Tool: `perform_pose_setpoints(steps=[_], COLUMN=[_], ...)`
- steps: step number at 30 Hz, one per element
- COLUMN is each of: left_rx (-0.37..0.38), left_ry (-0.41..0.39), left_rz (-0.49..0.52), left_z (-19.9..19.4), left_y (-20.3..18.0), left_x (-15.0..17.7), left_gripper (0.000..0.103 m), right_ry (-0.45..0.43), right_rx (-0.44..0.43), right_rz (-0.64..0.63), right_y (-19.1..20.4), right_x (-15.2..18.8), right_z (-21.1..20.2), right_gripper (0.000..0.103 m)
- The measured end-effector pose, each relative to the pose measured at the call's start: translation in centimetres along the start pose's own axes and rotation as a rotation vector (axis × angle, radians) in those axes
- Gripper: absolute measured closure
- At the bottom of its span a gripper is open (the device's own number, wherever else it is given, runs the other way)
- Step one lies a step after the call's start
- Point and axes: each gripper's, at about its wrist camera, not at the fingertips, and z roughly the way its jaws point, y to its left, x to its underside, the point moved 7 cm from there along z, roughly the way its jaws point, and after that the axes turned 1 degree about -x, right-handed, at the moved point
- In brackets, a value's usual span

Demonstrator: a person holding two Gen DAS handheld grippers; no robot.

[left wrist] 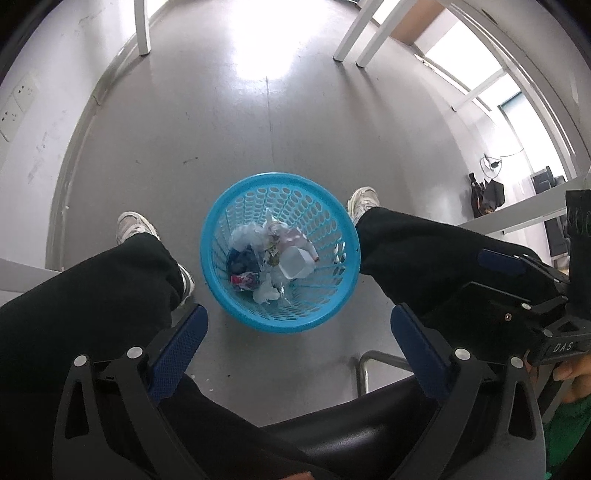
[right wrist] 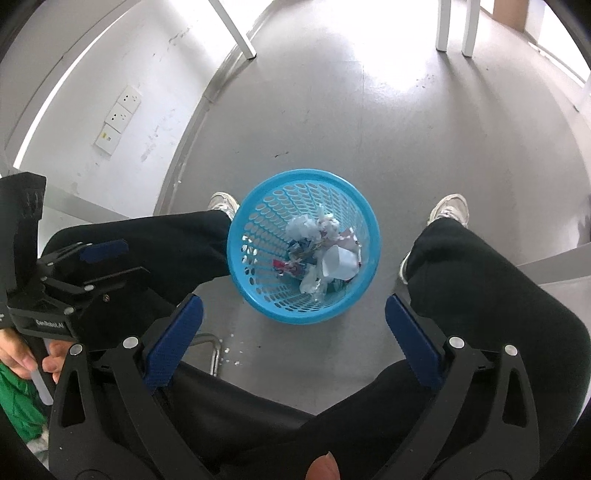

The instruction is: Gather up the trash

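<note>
One round blue perforated plastic basket, one white plastic cup inside it, two worn white sneakers (one each side), three white wall sockets, two tongs.

Grey floor w/ strong glare at 12 o'clock. White wall at 10 o'clock, scuffed, w/ three socket plates. White furniture legs at 1 o'clock in right view. Windows at 2 o'clock in left view, bright daylight. Dark chairs at 3 o'clock, far off.
</note>
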Motion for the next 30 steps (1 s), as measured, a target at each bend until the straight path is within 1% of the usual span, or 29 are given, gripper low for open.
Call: perform_pose_setpoints(steps=[5,11,26,30], left_rx=[0.002,0.001,-0.008,-0.009], left_ry=[-0.001,0.003,0.011,0.012], left_rz=[-0.009,-0.026,-0.04,-0.045], left_z=[0.0,0.1,0.3,0.3], left_y=[0.1,0.3,0.8,0.9], left_x=[0.0,-0.1,-0.1,-0.1], left_gripper=[0.006,0.006,0.006,0.006], right_ry=[0.021,0.019,0.028,0.014], right_rx=[-0.021,-0.05,-0.049,-0.047], right_rz=[0.012,0.056,0.058,0.062], right_y=[0.0,-0.5,-0.4,-0.5], right_x=[0.0,-0.1,0.0,-0.1], right_z=[0.7,0.9,1.2,1.0], right_gripper=[0.009,0.009,0.009,0.009])
